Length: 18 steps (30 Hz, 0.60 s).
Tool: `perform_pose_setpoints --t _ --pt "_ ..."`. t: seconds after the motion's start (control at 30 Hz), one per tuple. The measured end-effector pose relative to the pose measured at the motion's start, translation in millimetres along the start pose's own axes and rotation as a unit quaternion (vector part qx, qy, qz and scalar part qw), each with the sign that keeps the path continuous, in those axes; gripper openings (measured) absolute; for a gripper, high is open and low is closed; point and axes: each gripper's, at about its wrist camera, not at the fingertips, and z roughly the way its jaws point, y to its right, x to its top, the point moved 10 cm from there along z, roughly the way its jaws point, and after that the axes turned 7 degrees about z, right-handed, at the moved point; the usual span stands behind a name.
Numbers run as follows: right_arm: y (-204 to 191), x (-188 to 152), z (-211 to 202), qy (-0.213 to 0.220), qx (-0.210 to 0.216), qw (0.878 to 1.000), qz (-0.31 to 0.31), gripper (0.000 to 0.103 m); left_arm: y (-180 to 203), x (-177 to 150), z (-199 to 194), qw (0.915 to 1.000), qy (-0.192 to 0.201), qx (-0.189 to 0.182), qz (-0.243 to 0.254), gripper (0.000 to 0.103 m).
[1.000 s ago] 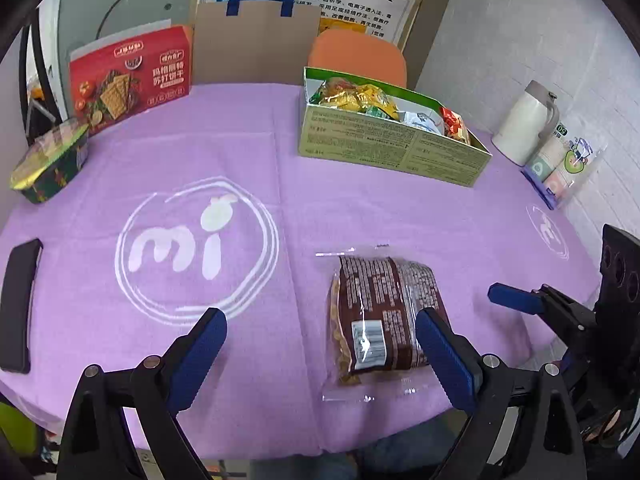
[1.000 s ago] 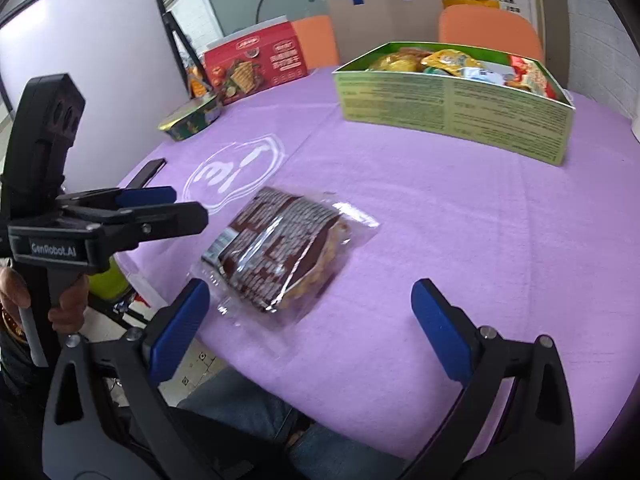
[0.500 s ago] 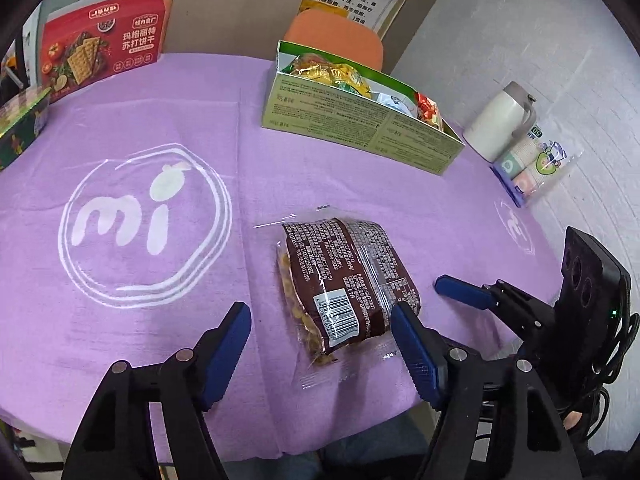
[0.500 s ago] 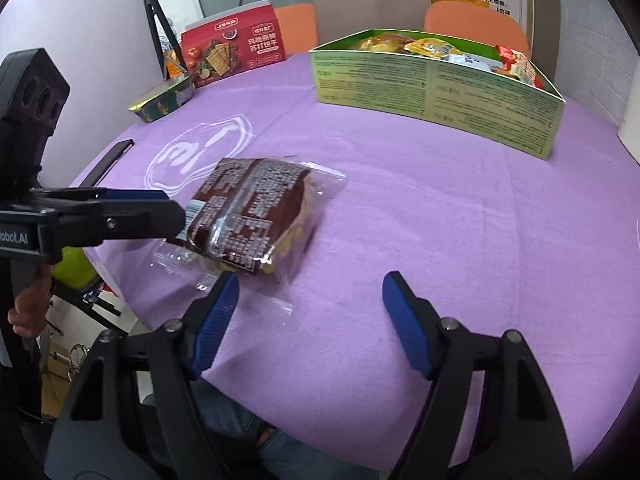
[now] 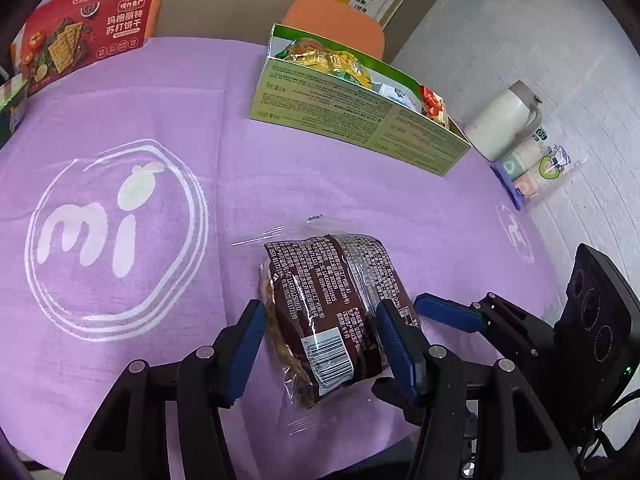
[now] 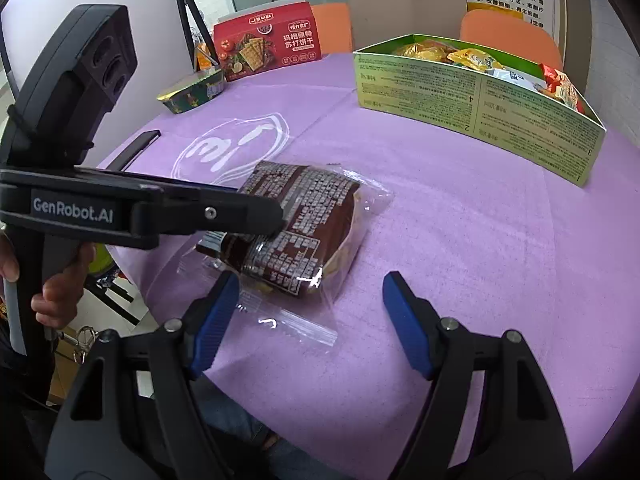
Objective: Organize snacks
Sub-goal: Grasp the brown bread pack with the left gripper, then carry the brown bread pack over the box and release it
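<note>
Left fingers [image 5: 394, 344] closing around brown snack packet [image 5: 332, 300]; right fingers [image 6: 404, 320] apart, empty

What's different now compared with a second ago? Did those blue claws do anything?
The left gripper moved in over the brown snack packet, and its jaws are closing around it, the packet between them. The right gripper narrowed its jaws but holds nothing. The packet, green snack box and red cracker box stayed put.

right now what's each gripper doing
left gripper: jaws closing around the brown snack packet, not clearly clamped yet
right gripper: open, holding nothing
</note>
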Motion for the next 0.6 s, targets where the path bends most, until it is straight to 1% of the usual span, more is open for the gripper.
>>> perform_pose_setpoints --t 0.17,0.2,0.23,0.27,0.4,0.5,0.6 --pt "-0.4 3.1 5.0 0.003 0.015 1.0 0.002 0.075 1.1 2.3 1.7 1.0 -0.002 0.003 0.006 0.058" --pt "-0.9 3.9 5.7 0.002 0.017 1.0 0.004 0.073 0.9 2.8 2.5 1.0 -0.003 0.004 0.007 0.056" --pt "-3.5 4.2 6.4 0.001 0.025 1.0 0.004 0.063 1.5 3.1 3.6 0.9999 -0.003 0.003 0.009 0.055" --pt "-4.8 4.7 6.1 0.004 0.025 1.0 0.003 0.061 2.5 3.2 4.2 0.9999 -0.004 0.002 0.012 0.053" --pt "-5.9 4.1 0.8 0.009 0.023 1.0 0.008 0.057 7.7 4.2 1.8 0.9994 0.003 0.017 0.028 0.05" --pt "-1.6 10.0 -7.9 0.021 0.018 0.999 0.017 0.055 15.3 9.0 -1.1 0.9992 0.008 0.016 0.037 0.05" --pt "7.5 24.8 -20.5 0.041 0.013 0.999 0.027 0.054 25.7 23.5 -5.2 0.9984 0.017 0.011 0.052 0.049"
